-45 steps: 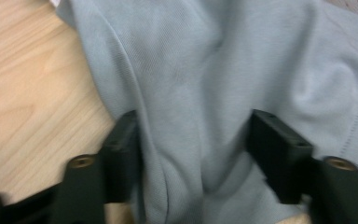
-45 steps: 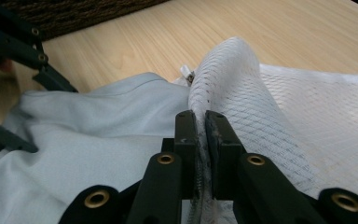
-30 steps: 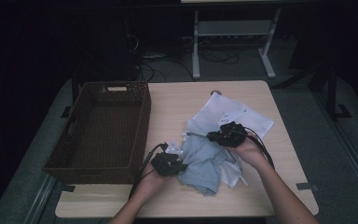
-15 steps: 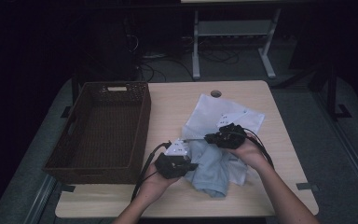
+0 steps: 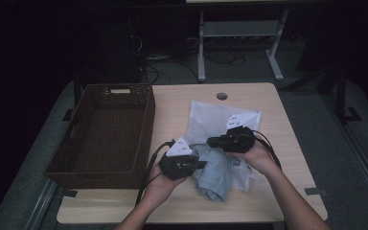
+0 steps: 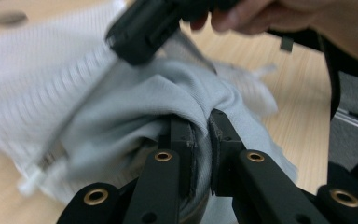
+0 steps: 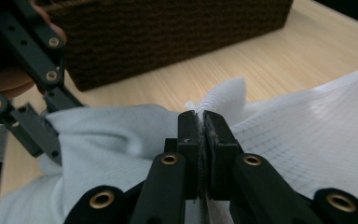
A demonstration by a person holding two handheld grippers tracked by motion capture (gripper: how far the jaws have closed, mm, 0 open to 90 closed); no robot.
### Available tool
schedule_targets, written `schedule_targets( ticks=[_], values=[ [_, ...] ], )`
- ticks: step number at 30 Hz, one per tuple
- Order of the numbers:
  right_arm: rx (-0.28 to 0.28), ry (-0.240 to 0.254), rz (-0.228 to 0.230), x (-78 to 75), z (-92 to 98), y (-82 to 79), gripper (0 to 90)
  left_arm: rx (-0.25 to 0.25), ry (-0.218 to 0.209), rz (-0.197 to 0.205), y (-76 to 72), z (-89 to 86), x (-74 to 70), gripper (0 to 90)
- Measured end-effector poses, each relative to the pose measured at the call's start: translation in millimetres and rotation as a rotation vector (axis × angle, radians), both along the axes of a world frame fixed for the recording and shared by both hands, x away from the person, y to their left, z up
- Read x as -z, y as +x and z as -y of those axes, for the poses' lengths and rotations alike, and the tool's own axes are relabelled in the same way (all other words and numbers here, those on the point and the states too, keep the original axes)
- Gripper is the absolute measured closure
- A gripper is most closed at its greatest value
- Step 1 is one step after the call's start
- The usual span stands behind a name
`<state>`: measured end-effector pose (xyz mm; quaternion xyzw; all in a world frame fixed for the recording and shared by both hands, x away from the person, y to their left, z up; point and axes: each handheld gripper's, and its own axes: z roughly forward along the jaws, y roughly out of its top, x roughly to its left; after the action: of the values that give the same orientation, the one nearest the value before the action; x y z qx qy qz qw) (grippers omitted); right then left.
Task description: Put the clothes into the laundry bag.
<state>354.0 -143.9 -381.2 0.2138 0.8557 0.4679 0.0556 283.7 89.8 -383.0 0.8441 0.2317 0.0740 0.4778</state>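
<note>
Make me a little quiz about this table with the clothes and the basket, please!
1. True or false: the brown basket has clothes inside it.
2. What is the left gripper pinching? A) the basket's rim B) a fold of the grey cloth C) a cable
3. Fill in: the right gripper is shut on the thin ____ mesh cloth.

Key:
1. False; its inside is bare, and both cloths lie on the wooden table beside it.
2. B
3. white
</note>
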Motion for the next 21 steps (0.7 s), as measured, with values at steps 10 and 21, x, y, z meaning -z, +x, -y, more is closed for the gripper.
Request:
schedule_targets(
  ticks=[10, 21],
  values=[
    [0.012, -0.008, 0.021, -4.6, 5.6, -7.4, 77.5, -0.035, 0.008, 0.01, -0.3, -1.0, -4.4, 83.0],
    [0.037, -0.022, -0.004, 12.7, 41.4, -18.1, 85.5, -0.053, 0.021, 0.013, 3.6, 0.9, -1.4, 83.0]
  ],
)
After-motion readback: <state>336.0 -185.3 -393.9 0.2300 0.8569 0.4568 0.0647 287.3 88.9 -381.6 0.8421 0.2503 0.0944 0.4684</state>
